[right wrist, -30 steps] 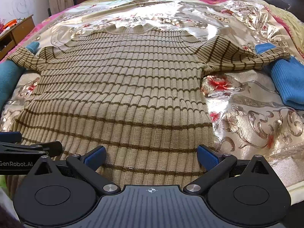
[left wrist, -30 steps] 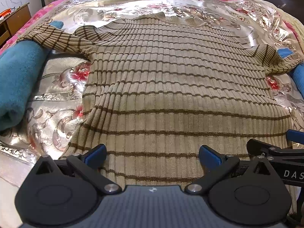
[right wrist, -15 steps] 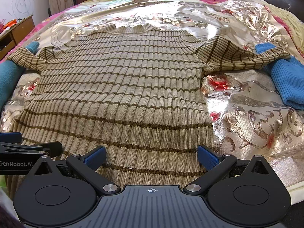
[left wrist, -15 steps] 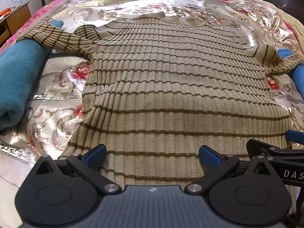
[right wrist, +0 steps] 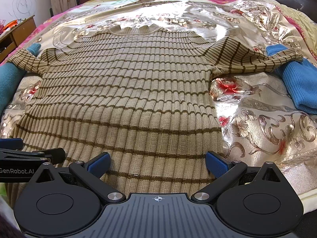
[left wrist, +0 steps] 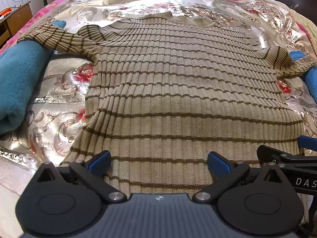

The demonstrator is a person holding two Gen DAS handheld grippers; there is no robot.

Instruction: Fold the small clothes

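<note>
A beige ribbed sweater with brown stripes (left wrist: 178,91) lies flat on the shiny floral bedspread (right wrist: 267,130), its hem between the spread-apart, empty left gripper (left wrist: 159,163) and right gripper (right wrist: 157,163).

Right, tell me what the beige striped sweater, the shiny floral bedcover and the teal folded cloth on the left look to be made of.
Beige brown-striped sweater: rib-knit yarn, wool or acrylic; vertical ribs and visible stitches, matte. Shiny floral bedcover: probably satin or a glossy synthetic; strong glare and crinkly highlights. Teal folded cloth: likely fleece or felted wool; fuzzy, matte surface with no visible weave.
</note>
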